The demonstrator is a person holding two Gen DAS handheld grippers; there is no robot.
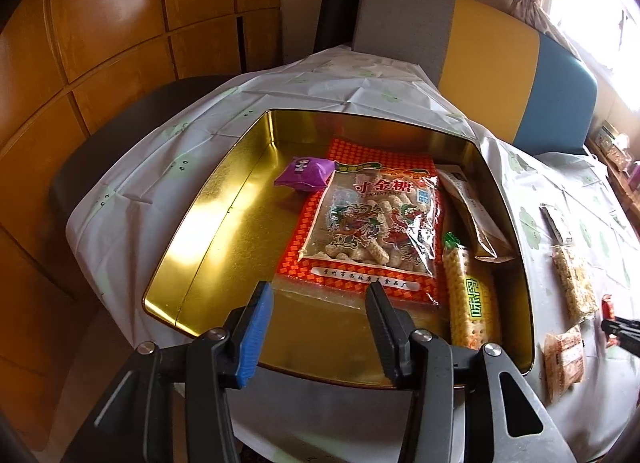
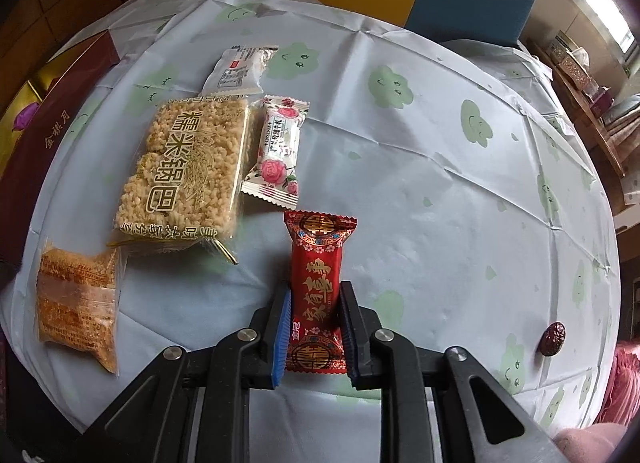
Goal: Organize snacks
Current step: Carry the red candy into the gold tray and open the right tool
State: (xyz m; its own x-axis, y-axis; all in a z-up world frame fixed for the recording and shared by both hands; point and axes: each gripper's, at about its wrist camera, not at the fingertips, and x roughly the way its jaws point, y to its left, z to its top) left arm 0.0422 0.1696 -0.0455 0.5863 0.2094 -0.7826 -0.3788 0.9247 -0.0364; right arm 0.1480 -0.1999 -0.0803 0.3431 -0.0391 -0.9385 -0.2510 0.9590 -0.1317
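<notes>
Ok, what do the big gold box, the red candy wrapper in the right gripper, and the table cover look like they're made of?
Gold box: apparently thin metal, a tin; its brushed gold inside mirrors the light.
Red candy wrapper, pinched by the right gripper: glossy printed plastic film or foil, with crimped zigzag ends.
Table cover: probably thin plastic sheeting or paper; it keeps sharp fold creases and looks matte.

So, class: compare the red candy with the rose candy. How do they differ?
1. The red candy has a red wrapper with gold patterns; the rose candy has a white wrapper with pink roses.
2. The red candy is gripped between the right gripper's pads; the rose candy lies free on the tablecloth.
3. The rose candy lies beside the rice cake; the red candy is apart from it.

Both are small sealed packets with crimped ends.
</notes>
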